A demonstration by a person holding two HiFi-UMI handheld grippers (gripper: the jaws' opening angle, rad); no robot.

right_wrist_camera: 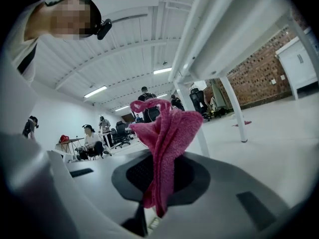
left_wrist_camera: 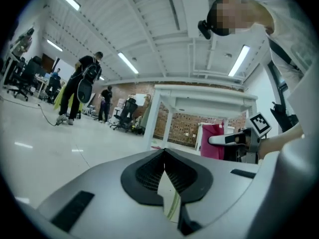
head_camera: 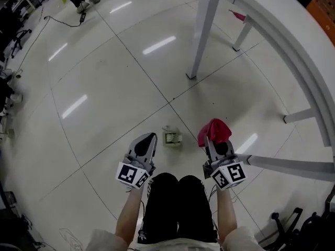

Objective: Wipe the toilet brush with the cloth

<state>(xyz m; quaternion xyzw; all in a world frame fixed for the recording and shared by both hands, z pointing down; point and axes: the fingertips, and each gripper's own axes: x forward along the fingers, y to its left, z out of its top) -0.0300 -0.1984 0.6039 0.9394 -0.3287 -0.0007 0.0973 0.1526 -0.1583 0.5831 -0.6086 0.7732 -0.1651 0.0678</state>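
My right gripper [head_camera: 212, 140] [right_wrist_camera: 159, 183] is shut on a bunched pink cloth [head_camera: 213, 130] [right_wrist_camera: 167, 133] that sticks up out of its jaws. To its left, my left gripper [head_camera: 151, 136] [left_wrist_camera: 164, 153] is shut, with only a pale sliver showing in the slit between its jaws. Both are low over the tiled floor, in front of my knees. On the floor between them lies a small pale green and white object [head_camera: 172, 137]; I cannot tell what it is. The left gripper view also shows the cloth [left_wrist_camera: 213, 141] off to the right.
A white table [head_camera: 293, 46] spans the right side, with legs [head_camera: 201, 33] and a low crossbar [head_camera: 293, 165] close to my right gripper. A pink scrap [head_camera: 238, 15] lies by a far leg. A person's feet [head_camera: 84, 3] and a cable [head_camera: 57, 21] are at the far left.
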